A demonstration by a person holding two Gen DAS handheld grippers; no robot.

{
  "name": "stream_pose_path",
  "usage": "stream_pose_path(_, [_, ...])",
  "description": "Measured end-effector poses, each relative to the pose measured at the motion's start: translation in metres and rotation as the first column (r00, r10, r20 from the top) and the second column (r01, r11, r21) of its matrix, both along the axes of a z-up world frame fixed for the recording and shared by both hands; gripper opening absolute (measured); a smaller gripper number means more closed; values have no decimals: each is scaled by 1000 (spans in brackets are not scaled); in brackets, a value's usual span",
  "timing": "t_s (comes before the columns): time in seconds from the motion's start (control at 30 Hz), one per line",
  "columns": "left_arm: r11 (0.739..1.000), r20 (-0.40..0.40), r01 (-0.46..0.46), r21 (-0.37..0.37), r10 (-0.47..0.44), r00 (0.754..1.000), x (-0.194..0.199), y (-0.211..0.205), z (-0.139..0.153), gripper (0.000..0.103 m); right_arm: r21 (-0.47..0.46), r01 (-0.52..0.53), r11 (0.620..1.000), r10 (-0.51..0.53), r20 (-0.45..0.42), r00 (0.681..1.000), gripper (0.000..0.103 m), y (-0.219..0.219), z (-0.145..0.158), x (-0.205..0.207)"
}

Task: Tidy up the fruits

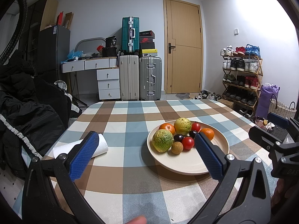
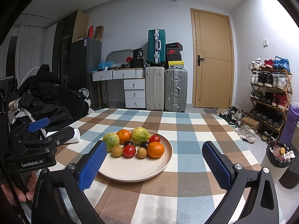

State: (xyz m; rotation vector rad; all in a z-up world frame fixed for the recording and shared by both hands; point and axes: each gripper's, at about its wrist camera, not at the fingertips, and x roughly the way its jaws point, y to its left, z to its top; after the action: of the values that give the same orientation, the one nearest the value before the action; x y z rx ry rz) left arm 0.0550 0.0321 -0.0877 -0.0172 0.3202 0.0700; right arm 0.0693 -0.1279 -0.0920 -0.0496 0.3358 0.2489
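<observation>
Right wrist view: fruits (image 2: 137,143) all bunched on the plate's (image 2: 130,169) far half; both tongs, left gripper (image 1: 145,147) and right gripper (image 2: 155,153), spread wide, holding nothing.

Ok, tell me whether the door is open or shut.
Shut: the door sits flush in its frame, with no gap showing in either view.

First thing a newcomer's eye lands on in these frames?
The cream plate mid-table, piled with oranges, tomatoes and bumpy green-yellow fruit. Next, the blue-padded left tool and right tool, both open and empty, flanking it. Behind, stacked suitcases beside the wooden door.
</observation>
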Motion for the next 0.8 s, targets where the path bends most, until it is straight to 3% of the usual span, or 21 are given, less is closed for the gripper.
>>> stream_pose_path(0.8, [1000,1,1,0,-1,1000,-1,0,1,102,0,1,1000,-1,1,1000,103,0,0,0])
